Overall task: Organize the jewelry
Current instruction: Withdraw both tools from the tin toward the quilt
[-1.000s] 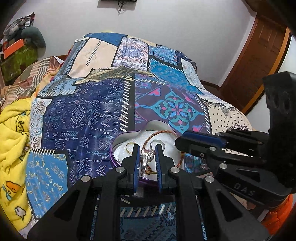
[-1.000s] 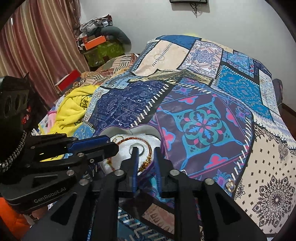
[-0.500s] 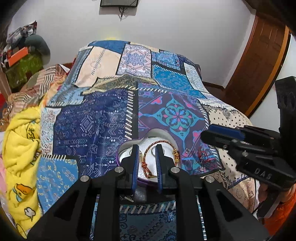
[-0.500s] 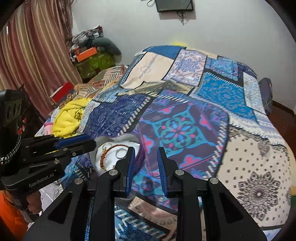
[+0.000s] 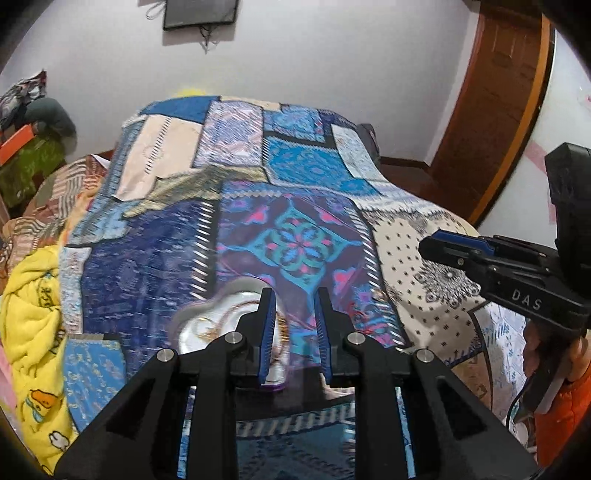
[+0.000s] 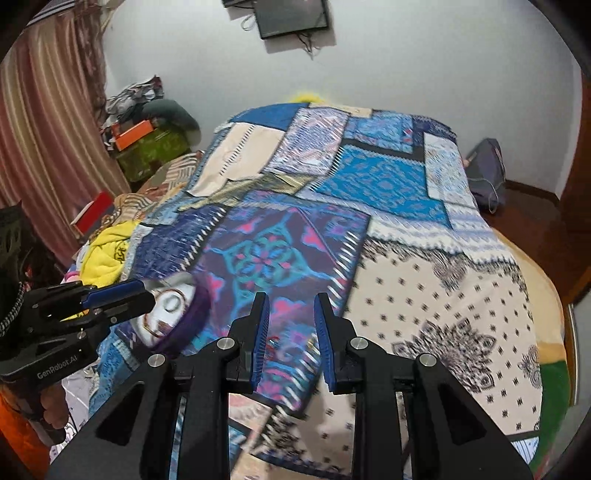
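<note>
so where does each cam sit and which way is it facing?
Left wrist: on the left gripper, looking along its fingers down the patchwork bed; right gripper and a hand at right edge.
Right wrist: on the right gripper, same heading; left gripper at left.
Shared: heart-shaped jewelry box, wall screen.

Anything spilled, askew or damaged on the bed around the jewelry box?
Nothing stands out. The heart-shaped jewelry box sits open on the patchwork bedspread with its pieces inside; none lie loose that I can see, though the frames are blurred.

Even indoor light, motion-blurred bedspread (image 5: 288, 243), fisheye-darkened corners.
</note>
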